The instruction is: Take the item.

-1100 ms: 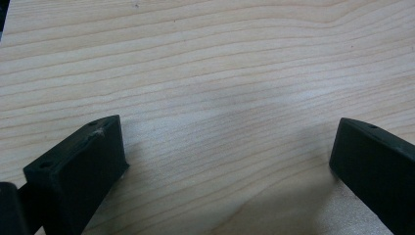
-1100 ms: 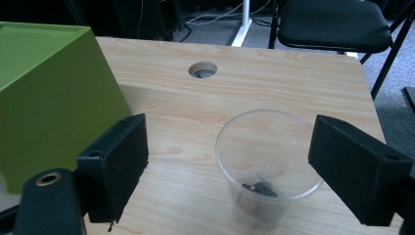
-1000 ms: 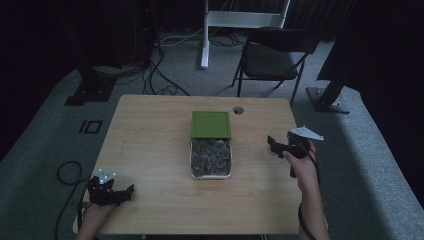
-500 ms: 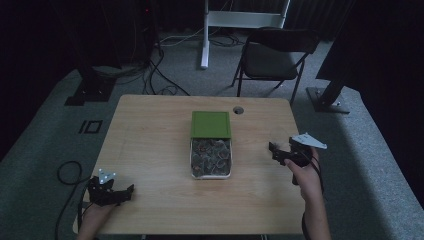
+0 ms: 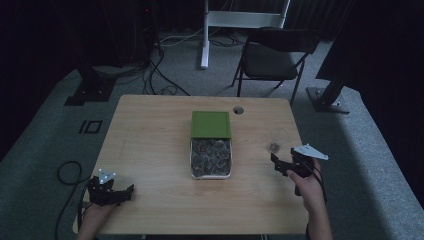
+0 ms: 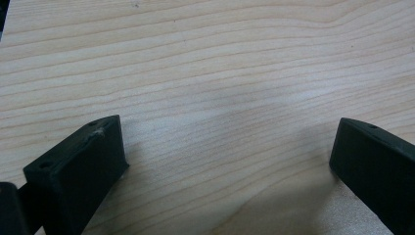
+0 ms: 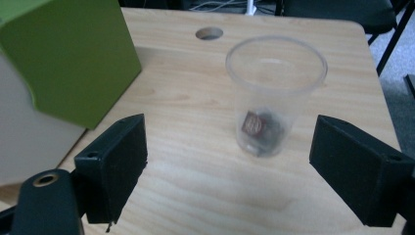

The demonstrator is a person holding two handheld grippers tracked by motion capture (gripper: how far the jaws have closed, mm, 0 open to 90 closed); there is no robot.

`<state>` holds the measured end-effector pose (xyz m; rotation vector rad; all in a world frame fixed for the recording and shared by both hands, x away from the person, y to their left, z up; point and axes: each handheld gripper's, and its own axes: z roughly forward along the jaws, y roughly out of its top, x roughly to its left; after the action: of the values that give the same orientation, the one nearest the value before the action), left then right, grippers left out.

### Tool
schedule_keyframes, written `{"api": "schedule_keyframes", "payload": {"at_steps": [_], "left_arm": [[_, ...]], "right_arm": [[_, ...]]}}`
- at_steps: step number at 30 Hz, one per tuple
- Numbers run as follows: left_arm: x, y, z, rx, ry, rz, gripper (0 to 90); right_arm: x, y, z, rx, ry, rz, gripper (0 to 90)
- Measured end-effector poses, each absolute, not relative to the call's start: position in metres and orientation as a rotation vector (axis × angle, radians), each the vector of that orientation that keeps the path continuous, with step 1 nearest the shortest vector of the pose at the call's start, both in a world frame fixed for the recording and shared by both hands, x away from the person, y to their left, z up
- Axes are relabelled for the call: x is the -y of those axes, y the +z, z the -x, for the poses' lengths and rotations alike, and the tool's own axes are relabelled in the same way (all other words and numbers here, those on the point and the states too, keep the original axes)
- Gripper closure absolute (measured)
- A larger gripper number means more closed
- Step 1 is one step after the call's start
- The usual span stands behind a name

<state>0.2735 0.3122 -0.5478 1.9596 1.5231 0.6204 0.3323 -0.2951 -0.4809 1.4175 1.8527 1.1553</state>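
On the wooden table (image 5: 150, 140), a clear plastic cup (image 7: 274, 93) stood beside the green lid (image 7: 73, 58): light, crushable, best held mid-wall. Both grippers' (image 7: 230, 161) (image 6: 225, 161) fingers gaped, released.

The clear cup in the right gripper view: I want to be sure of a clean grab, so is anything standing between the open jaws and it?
Nothing visible does. The clear cup stands upright ahead of the right gripper, jaws wide apart, with bare table between. The green lid stands off to the side, apart from the cup.

Both grippers' fingers (image 7: 117, 166) apart
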Motion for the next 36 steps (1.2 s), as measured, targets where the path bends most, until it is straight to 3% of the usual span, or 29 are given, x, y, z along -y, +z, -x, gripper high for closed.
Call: {"api": "schedule_keyframes", "payload": {"at_steps": [36], "left_arm": [[-0.312,-0.548,-0.273,-1.523,0.62,-1.962,0.5]], "right_arm": [[0.299,-0.534,-0.291,-2.049,1.089,-1.38,14.2]]}}
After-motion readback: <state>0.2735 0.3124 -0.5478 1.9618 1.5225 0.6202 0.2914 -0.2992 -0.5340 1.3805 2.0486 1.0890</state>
